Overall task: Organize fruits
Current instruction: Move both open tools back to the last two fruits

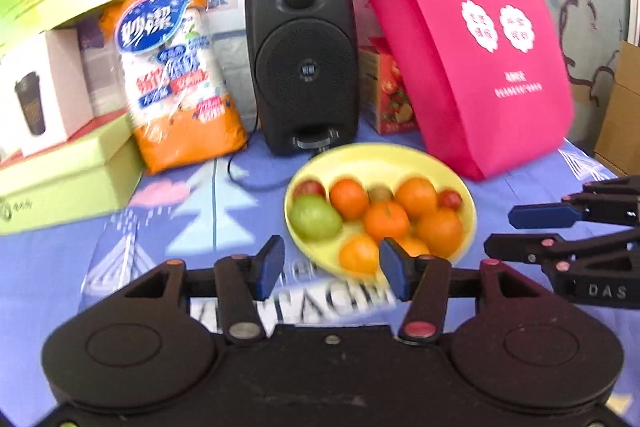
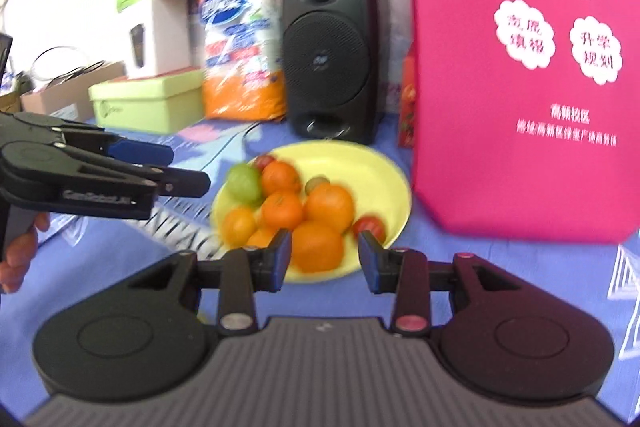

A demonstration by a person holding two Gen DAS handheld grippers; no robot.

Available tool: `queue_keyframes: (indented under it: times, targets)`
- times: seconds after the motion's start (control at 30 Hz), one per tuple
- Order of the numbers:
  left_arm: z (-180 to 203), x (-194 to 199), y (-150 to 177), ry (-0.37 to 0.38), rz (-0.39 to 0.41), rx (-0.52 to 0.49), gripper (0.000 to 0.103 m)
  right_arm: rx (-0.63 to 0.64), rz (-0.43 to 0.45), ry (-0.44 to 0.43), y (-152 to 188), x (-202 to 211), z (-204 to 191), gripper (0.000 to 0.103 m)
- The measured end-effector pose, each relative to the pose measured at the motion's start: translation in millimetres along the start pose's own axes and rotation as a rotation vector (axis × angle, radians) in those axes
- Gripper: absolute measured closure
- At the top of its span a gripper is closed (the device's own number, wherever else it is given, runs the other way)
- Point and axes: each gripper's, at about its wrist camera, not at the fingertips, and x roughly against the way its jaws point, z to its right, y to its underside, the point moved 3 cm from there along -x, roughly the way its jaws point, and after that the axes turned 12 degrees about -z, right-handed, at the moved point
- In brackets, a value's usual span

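A yellow plate (image 1: 384, 157) on the blue tablecloth holds several oranges (image 1: 416, 195), a green fruit (image 1: 314, 217) and small red fruits (image 1: 450, 199). My left gripper (image 1: 332, 267) is open and empty, just short of the plate's near rim. My right gripper (image 2: 325, 259) is open and empty over the plate's near edge, with a large orange (image 2: 318, 245) between its jaws but apart from them. The plate (image 2: 372, 167) and green fruit (image 2: 244, 183) also show in the right wrist view. Each gripper shows side-on in the other's view, the right (image 1: 516, 231) and the left (image 2: 188, 167).
A black speaker (image 1: 302, 59) stands right behind the plate, its cable (image 1: 244, 175) trailing on the cloth. A pink bag (image 1: 472, 39) leans at the right, an orange-and-white pack (image 1: 180, 75) and green and white boxes (image 1: 64, 179) at the left. A red carton (image 1: 386, 95) sits behind.
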Motion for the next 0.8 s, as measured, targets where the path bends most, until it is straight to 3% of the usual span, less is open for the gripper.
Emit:
queue_keyframes:
  times: [0.17, 0.43, 0.67, 0.8]
  targets:
    - [4, 28, 43, -0.024, 0.008, 0.018, 0.05, 0.029, -0.036, -0.041, 29, 11, -19, 0.064]
    - [8, 39, 94, 0.049, -0.035, 0.071, 0.05, 0.071, -0.111, -0.065, 65, 11, -44, 0.061]
    - [39, 26, 107, 0.082, -0.066, -0.008, 0.052, 0.059, -0.12, -0.083, 70, 11, -44, 0.056]
    - [44, 16, 106, 0.048, -0.071, -0.009, 0.053, 0.063, -0.13, -0.064, 68, 9, -42, 0.057]
